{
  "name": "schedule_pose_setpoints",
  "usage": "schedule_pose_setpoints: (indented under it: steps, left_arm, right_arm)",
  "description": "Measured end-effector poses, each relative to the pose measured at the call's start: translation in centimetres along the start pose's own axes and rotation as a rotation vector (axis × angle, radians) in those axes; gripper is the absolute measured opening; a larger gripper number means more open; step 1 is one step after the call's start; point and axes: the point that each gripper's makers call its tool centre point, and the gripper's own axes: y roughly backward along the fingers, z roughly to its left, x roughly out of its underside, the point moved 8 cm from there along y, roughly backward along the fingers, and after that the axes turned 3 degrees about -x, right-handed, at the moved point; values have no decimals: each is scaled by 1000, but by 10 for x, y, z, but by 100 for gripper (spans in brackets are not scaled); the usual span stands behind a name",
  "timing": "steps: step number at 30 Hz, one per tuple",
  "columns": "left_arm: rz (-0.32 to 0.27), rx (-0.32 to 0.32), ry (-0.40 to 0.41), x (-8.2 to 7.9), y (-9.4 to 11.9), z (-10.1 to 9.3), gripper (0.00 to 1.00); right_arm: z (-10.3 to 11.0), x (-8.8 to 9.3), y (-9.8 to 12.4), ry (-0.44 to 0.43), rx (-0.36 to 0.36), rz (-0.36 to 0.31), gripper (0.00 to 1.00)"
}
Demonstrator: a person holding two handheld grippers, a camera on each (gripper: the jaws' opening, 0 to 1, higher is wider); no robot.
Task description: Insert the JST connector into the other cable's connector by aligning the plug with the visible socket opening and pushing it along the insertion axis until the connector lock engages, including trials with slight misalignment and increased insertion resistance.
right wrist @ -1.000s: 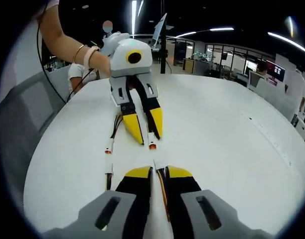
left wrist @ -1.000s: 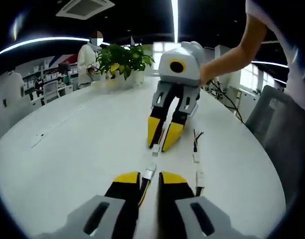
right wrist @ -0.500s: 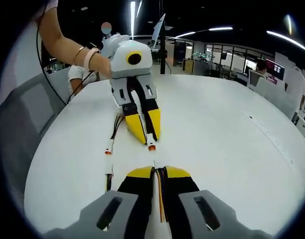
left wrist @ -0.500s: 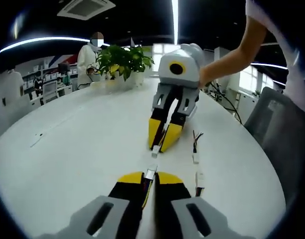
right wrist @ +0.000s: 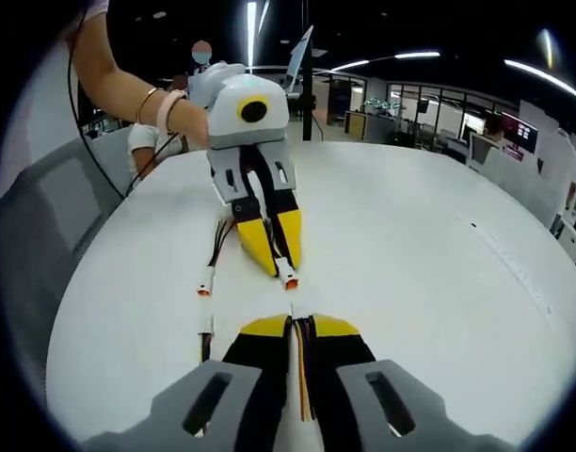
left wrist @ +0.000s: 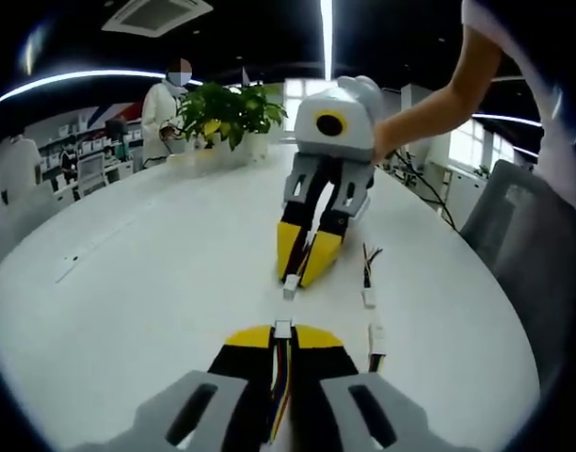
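Observation:
In the left gripper view my left gripper (left wrist: 285, 334) is shut on a cable of coloured wires (left wrist: 282, 391); its small white connector (left wrist: 283, 329) pokes out past the yellow tips. Just beyond it, my right gripper (left wrist: 300, 273) points toward me, shut on the other cable, whose white connector (left wrist: 290, 287) hangs a short gap away. In the right gripper view my right gripper (right wrist: 297, 325) pinches its wires (right wrist: 300, 377). Facing it, the left gripper (right wrist: 277, 262) holds the orange-tipped connector (right wrist: 288, 278). The two connectors stand nearly in line and apart.
A second pair of loose cables (left wrist: 371, 311) lies on the white round table (left wrist: 137, 273), beside the grippers; it shows again as the spare cables (right wrist: 205, 301). A potted plant (left wrist: 227, 113) and a person in white (left wrist: 164, 113) are at the far edge. A grey chair (left wrist: 523, 235) stands close by.
Both grippers went from open around their cables to shut on them. The connector in my left jaws now sits straight between the tips, and the two connectors face each other.

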Motion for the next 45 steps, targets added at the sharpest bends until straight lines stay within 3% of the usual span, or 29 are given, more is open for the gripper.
schedule_pose_setpoints:
  steps: [7,12,18,32,45]
  left_arm:
    - [26,9,-47,-6,6,-7,0]
    - [0,8,-33,-15,13,-8,0]
    - [13,26,-27,-20,16,-10,0]
    - [-1,60,-86,-36,16,-16,0]
    - [5,70,-89,-37,15,-13,0]
  right_arm:
    - [3,-11,8,8,-10,-8,4]
    - [9,-15,13,24,-22,6,4]
    - [11,-19,15,28,-32,3,4]
    - [16,-26,17,48,-57,0,4]
    - [16,-29,17,39,-66,-19,4]
